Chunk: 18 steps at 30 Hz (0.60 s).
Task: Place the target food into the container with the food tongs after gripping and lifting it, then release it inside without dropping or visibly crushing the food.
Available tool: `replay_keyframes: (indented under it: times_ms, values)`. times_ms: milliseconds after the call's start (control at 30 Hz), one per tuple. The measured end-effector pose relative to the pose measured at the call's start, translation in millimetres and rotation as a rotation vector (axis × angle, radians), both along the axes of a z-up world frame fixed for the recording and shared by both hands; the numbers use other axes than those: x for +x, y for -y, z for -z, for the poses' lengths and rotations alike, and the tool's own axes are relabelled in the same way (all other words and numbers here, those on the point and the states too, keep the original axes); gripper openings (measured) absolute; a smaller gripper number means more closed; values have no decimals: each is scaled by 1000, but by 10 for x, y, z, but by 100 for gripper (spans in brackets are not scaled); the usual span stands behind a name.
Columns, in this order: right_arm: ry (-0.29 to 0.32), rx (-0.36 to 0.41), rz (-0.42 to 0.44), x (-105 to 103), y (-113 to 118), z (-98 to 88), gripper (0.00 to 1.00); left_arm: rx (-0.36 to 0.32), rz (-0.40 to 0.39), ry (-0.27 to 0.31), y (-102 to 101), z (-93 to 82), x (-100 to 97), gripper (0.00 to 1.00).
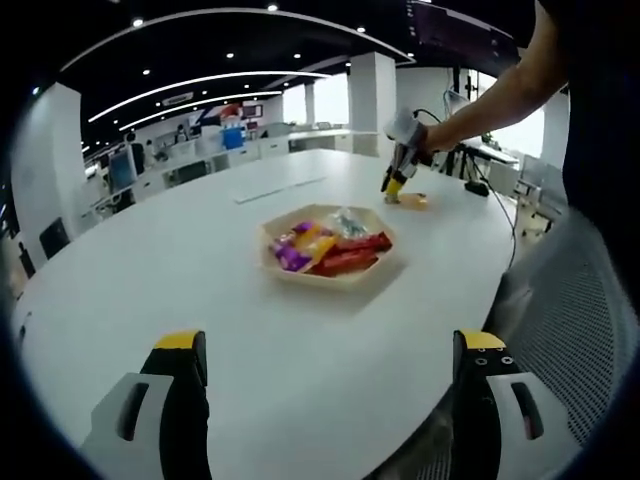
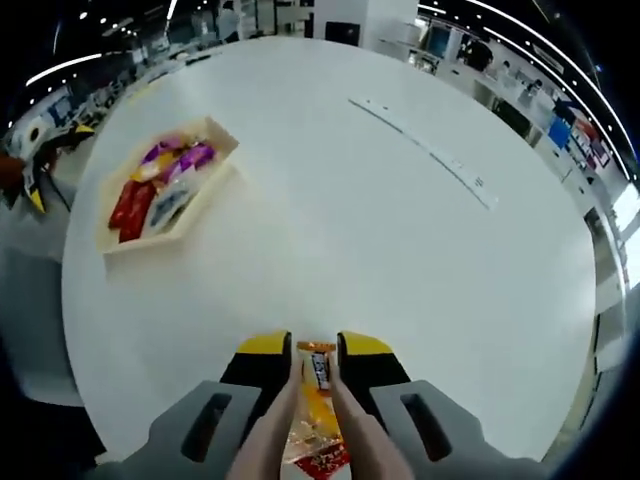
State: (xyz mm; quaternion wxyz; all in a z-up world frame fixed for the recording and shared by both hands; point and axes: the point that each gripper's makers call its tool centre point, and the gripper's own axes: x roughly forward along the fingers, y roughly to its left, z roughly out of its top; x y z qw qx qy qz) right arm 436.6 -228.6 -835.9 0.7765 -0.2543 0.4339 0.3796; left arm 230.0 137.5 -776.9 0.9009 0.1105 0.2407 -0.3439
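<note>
Right gripper jaws clamped on tongs pinching one orange snack packet near the table edge, left gripper jaws apart over bare tabletop, one wooden tray of packets mid-table

In my left gripper view, the tray sits at the centre of the frame on the round table, with wrapped snacks piled in it. Up and to the right of it, my right gripper reaches down to the table's far side, touching a snack packet that lies there. My left gripper hangs at the bottom, above the near edge. In my right gripper view, the tray lies in the upper left, well apart from my tongs at bottom centre, which close around the snack packet. A long strip lies on the table at upper right.
</note>
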Motion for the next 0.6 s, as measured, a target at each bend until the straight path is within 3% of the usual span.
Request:
replay_keyframes:
  times_ms: [333,433,500,600]
  values:
    - [-11,12,25,15,-5,-9,17,-3,26,-5,52,-3,-41,100]
    - [-30,32,68,41,27,-18,18,-12,30,-9,63,-10,-48,100]
    - [3,-20,1,26,49,-36,18,-15,35,-22,75,6,-62,100]
    - [-4,22,79,47,64,-153,18,-14,46,-28,88,21,-77,100]
